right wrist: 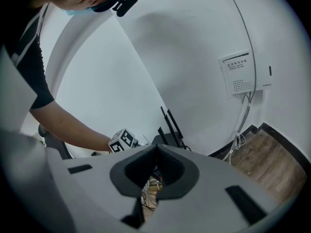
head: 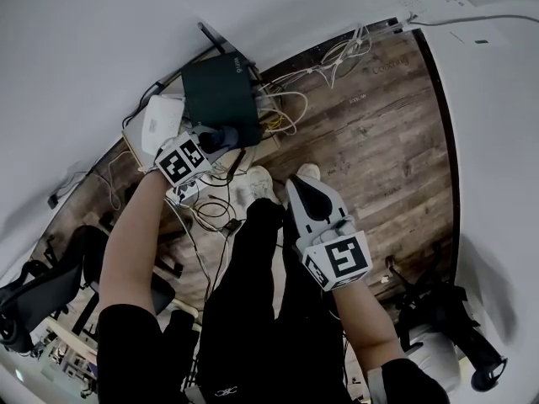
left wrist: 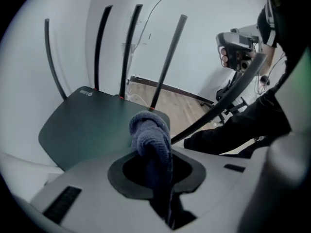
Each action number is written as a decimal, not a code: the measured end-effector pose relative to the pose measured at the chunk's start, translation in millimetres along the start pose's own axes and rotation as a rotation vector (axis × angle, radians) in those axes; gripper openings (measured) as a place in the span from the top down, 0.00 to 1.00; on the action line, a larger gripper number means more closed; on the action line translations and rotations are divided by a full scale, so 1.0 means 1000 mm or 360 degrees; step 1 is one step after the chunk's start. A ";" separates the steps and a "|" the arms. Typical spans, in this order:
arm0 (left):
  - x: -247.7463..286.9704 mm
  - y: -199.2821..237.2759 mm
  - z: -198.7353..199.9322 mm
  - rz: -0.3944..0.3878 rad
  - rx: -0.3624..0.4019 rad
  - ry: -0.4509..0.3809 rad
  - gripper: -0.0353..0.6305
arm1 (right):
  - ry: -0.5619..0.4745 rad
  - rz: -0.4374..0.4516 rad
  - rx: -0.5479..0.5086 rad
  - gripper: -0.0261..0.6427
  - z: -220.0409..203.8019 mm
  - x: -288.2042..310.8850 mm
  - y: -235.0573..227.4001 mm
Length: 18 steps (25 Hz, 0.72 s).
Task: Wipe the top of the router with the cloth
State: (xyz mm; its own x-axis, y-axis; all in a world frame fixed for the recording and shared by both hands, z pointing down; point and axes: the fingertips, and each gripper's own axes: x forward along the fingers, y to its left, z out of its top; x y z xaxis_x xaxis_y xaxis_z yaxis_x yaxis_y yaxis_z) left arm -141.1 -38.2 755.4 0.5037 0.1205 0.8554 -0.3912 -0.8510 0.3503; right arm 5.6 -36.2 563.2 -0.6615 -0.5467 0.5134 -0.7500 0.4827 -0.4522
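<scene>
Left gripper (left wrist: 154, 159) hides part of the router (left wrist: 87, 125) — cloth (left wrist: 150, 132) end too.

Head view, both arms extended downward. The left forearm (head: 135, 242), bare below a black sleeve (head: 126, 343), runs from the lower left up to the left gripper (head: 217, 139) in the upper-left centre of the frame; the left marker cube (head: 182, 160) faces the camera. In the left gripper view its jaws are clamped on a bunched blue-grey cloth (left wrist: 151, 135), which bulges beyond the tips. The right forearm (head: 364, 320) rises from the lower right to the right gripper (head: 305, 190) at frame centre, with the right marker cube (head: 338, 259) uppermost. In the right gripper view its jaws meet at the tips, with nothing between them.
</scene>
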 end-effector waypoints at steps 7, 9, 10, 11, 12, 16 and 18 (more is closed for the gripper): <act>-0.019 0.071 0.005 0.0393 -0.0084 0.0015 0.85 | 0.0012 -0.0008 0.0024 0.96 -0.006 0.001 -0.008; -0.020 0.082 0.009 0.0440 -0.0108 0.0007 0.85 | 0.0012 -0.0003 0.0027 0.96 -0.006 0.002 -0.009; -0.021 0.087 0.011 0.0463 -0.0140 -0.0012 0.85 | 0.0013 0.0000 0.0028 0.96 -0.006 0.002 -0.009; -0.021 0.093 0.014 0.0489 -0.0181 -0.0035 0.85 | 0.0014 0.0002 0.0030 0.96 -0.005 0.002 -0.009; -0.023 0.100 0.017 0.0519 -0.0227 -0.0055 0.85 | 0.0016 0.0003 0.0032 0.96 -0.004 0.002 -0.010; -0.029 0.130 0.023 0.0643 -0.0390 -0.0088 0.85 | 0.0009 0.0006 0.0035 0.96 -0.001 0.002 -0.013; -0.031 0.145 0.027 0.0688 -0.0465 -0.0095 0.85 | 0.0007 0.0002 0.0035 0.96 0.000 0.001 -0.016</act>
State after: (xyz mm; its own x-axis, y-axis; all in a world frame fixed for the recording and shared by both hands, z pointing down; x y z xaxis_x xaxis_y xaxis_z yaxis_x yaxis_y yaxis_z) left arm -193.0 -178.7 769.1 0.2885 -0.2469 0.9251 -0.7674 -0.6374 0.0692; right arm 17.0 -44.0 571.2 -0.6627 -0.5430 0.5158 -0.7488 0.4686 -0.4688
